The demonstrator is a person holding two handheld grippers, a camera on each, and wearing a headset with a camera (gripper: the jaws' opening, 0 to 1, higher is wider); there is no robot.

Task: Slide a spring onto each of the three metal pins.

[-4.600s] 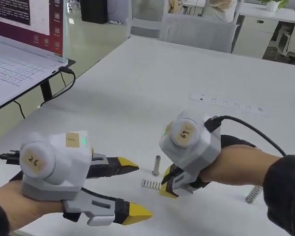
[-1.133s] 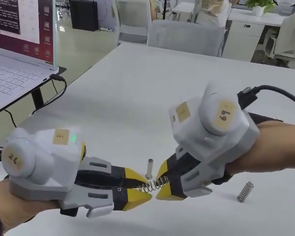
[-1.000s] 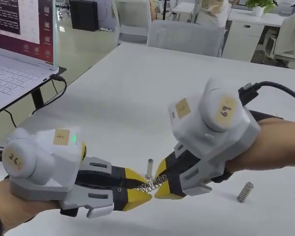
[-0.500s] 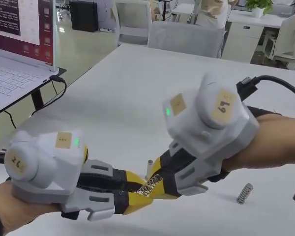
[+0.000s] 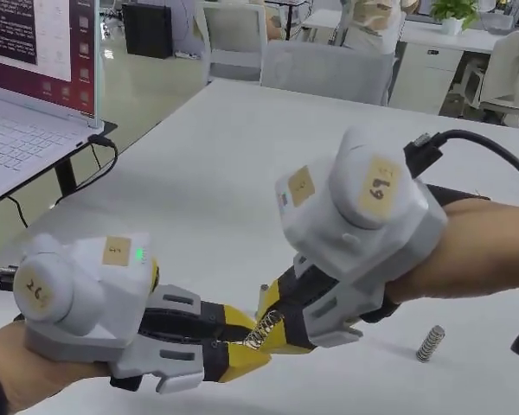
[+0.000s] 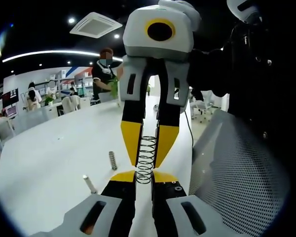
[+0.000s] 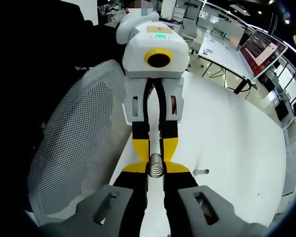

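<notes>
— White worktop point(image 5: 242, 156), open-plan office, grey chairs point(image 5: 324, 69) behind, an open laptop point(image 5: 17, 121) at the left edge: that is what my head view gives me.

— Any writing?

— "69", handwritten, on the round cap point(image 5: 374, 186) of the right hand-held gripper point(image 5: 275, 322); what looks like "26" on the cap of the left hand-held gripper point(image 5: 245, 343). Each body also wears a small tan sticker point(image 5: 300, 184), its mark too small for me to read, and a green light point(image 5: 139, 254) glows beside the left one's. Lines of text fill the laptop screen, none legible.

— And the spring?

— I have the spring point(image 5: 261, 327) slung between the two, near my edge of the worktop: each hand-held gripper is pinched narrow onto one end, coils bridging the yellow jaw tips.

— What do the gripper views add?

— From the left gripper view I look up the coils into the right hand-held gripper; off to the left a metal pin point(image 6: 90, 183) stands on the worktop, a second spring point(image 6: 112, 160) near it. From the right gripper view the held spring comes end-on, a ring between my jaws, with a metal pin point(image 7: 201, 172) off to the right. Both catch a grey mesh chair back point(image 6: 237, 177). Back in the head view, the second spring point(image 5: 430, 343) lies on the worktop, well apart from the jaws, on the right.
</notes>
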